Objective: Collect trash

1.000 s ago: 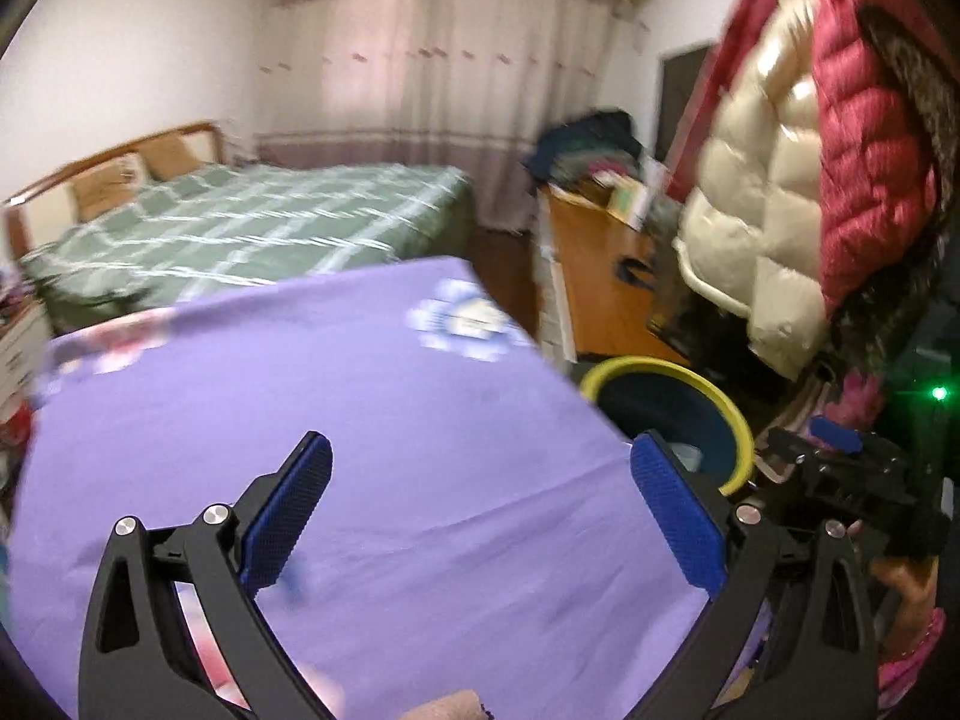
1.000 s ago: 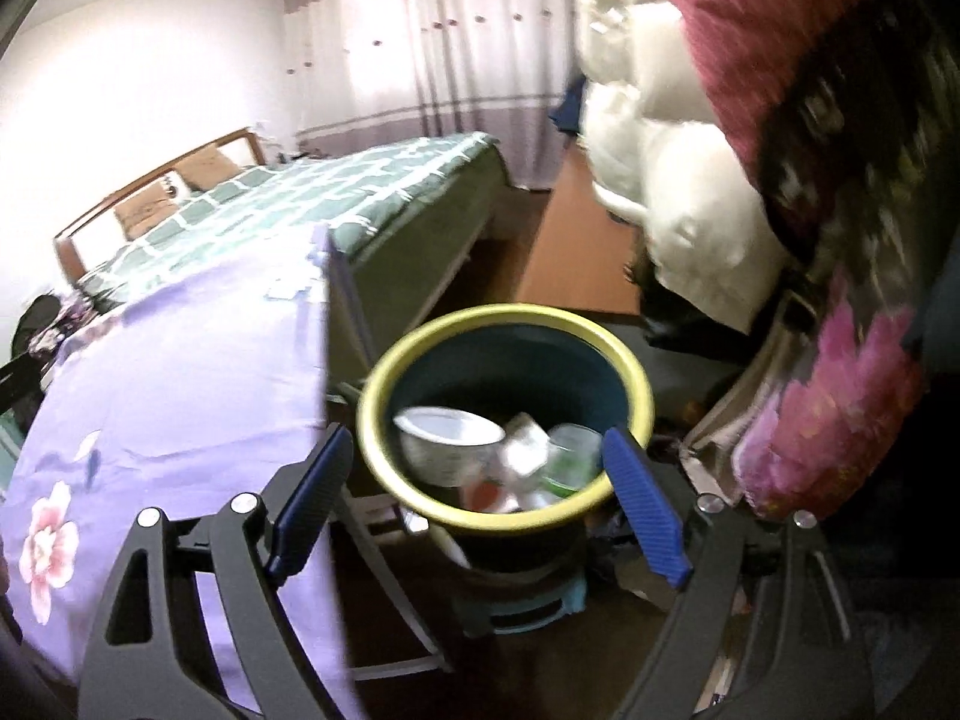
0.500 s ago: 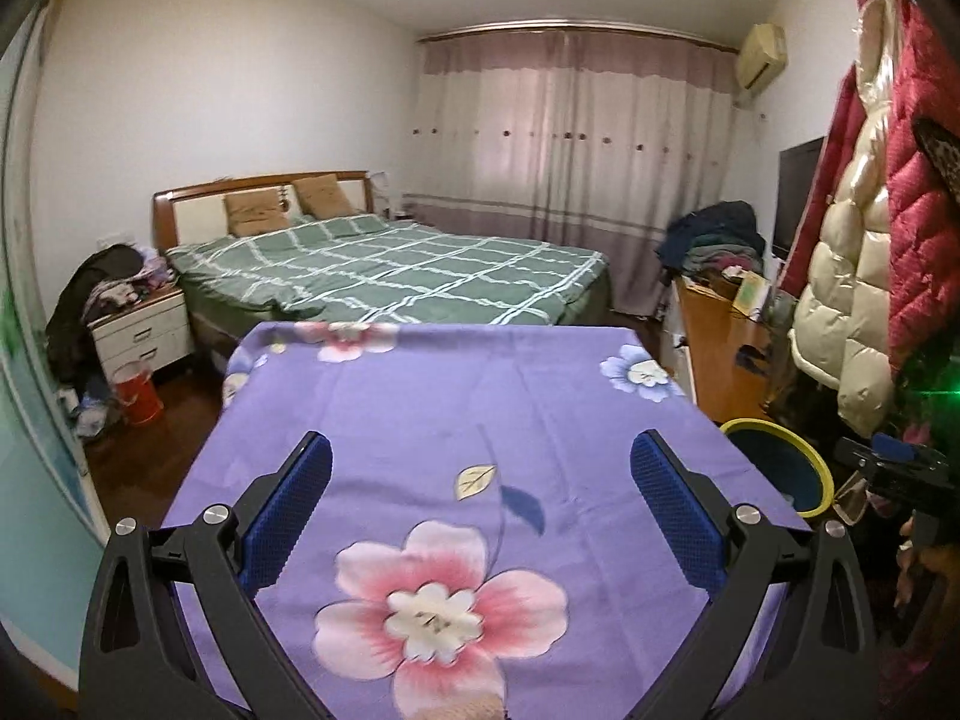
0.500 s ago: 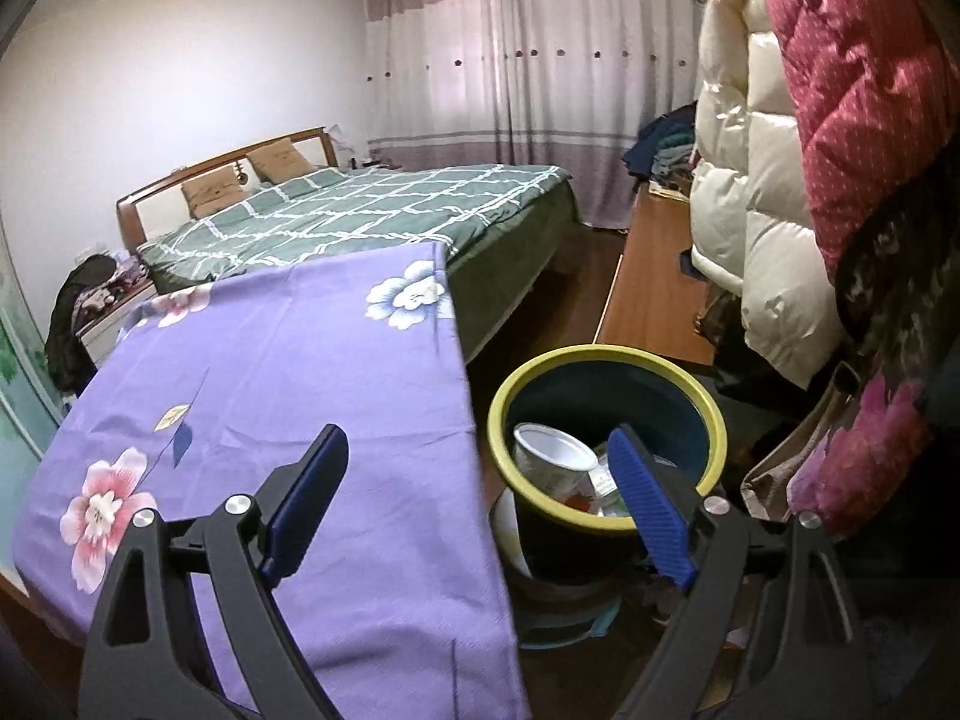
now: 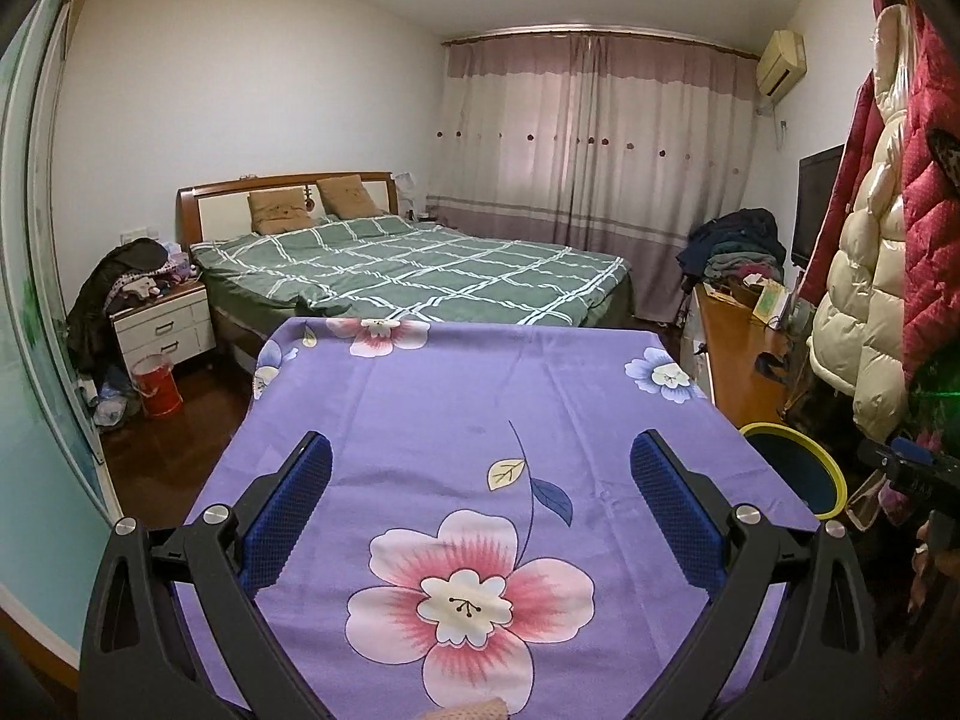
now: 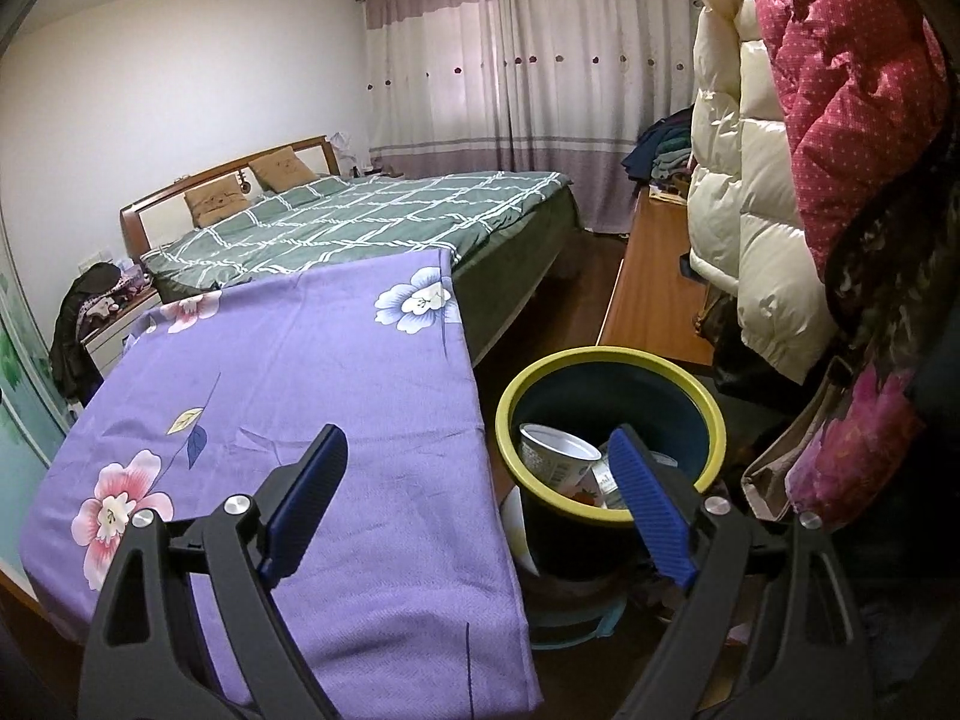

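Gaping empty, ribbed blue fingers [image 5: 288, 504] [image 6: 651, 510]; smooth purple floral cloth [image 5: 480, 408]; round yellow-rimmed bin [image 6: 609, 360].

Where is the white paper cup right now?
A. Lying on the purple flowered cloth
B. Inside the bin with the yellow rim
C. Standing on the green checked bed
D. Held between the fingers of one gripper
B: the right wrist view shows the white paper cup lying in the bin among other trash, while the purple cloth is bare and both grippers hold nothing.
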Action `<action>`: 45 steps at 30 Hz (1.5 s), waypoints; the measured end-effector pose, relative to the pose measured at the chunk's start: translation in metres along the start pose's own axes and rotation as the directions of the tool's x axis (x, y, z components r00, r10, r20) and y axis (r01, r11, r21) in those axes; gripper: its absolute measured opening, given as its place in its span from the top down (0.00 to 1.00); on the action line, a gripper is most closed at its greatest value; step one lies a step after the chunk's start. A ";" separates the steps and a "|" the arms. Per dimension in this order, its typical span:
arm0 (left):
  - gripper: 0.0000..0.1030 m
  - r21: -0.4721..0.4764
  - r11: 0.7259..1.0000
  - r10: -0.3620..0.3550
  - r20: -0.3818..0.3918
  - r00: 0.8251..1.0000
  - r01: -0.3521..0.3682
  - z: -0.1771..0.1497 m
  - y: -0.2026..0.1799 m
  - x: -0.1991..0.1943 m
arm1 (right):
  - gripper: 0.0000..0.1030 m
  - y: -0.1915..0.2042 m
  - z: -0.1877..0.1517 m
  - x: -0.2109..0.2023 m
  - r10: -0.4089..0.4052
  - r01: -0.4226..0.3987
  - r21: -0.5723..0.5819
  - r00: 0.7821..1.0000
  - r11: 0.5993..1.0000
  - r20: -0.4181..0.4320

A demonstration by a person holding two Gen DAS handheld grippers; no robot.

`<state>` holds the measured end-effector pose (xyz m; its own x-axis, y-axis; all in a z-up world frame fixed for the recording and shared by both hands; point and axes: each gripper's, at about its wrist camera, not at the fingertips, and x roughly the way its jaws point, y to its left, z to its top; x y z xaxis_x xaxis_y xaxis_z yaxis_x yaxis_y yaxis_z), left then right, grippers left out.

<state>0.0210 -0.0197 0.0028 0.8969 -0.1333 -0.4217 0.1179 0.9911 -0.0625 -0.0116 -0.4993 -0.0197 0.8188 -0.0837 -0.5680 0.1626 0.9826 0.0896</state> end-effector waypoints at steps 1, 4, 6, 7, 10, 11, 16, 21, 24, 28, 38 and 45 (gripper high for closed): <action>0.05 0.000 1.000 -0.001 -0.001 1.000 0.001 0.000 0.000 0.001 | 0.18 0.001 0.000 0.000 0.000 0.000 -0.002 1.000 1.000 0.000; 0.05 0.000 1.000 -0.002 -0.006 1.000 0.002 -0.001 -0.001 0.001 | 0.18 0.002 0.000 -0.001 -0.001 0.001 -0.005 1.000 1.000 0.001; 0.05 -0.001 1.000 -0.003 -0.012 1.000 0.003 -0.001 -0.001 0.001 | 0.18 0.003 0.000 -0.001 -0.002 0.002 -0.006 1.000 1.000 0.001; 0.05 0.000 1.000 -0.003 -0.013 1.000 0.003 -0.001 -0.001 0.002 | 0.18 0.003 0.000 -0.001 -0.001 0.001 -0.005 1.000 1.000 0.001; 0.05 0.000 1.000 -0.001 -0.016 1.000 0.001 -0.003 -0.001 0.003 | 0.18 0.004 0.000 -0.001 -0.001 0.001 -0.006 1.000 1.000 0.001; 0.05 0.001 1.000 -0.002 -0.016 1.000 0.002 -0.003 -0.001 0.003 | 0.18 0.004 0.000 -0.001 -0.001 0.001 -0.006 1.000 1.000 0.001; 0.05 -0.001 1.000 -0.002 -0.021 1.000 0.002 -0.004 -0.001 0.004 | 0.18 0.007 0.000 0.000 0.006 -0.006 -0.010 1.000 1.000 -0.001; 0.05 0.006 1.000 -0.005 -0.024 1.000 0.006 -0.007 -0.004 0.004 | 0.18 0.007 0.001 0.000 0.010 -0.010 -0.006 1.000 1.000 -0.001; 0.05 0.004 1.000 -0.008 -0.026 1.000 0.008 -0.007 -0.005 0.005 | 0.18 0.006 0.001 0.001 0.009 -0.009 -0.007 1.000 1.000 -0.001; 0.05 0.005 1.000 -0.006 -0.026 1.000 0.007 -0.006 -0.004 0.005 | 0.18 0.006 0.001 0.001 0.011 -0.011 -0.007 1.000 1.000 -0.001; 0.05 0.005 1.000 -0.013 -0.040 0.999 0.013 -0.009 -0.007 0.008 | 0.18 0.006 0.000 0.004 0.014 -0.014 -0.006 1.000 1.000 -0.007; 0.05 0.005 1.000 -0.015 -0.054 0.998 0.016 -0.010 -0.005 0.013 | 0.18 0.008 -0.001 0.006 0.017 -0.017 -0.005 1.000 1.000 -0.010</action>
<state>0.0281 -0.0261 -0.0110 0.8708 -0.1485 -0.4687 0.1338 0.9889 -0.0648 -0.0058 -0.4917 -0.0233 0.8161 -0.0652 -0.5743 0.1455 0.9848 0.0949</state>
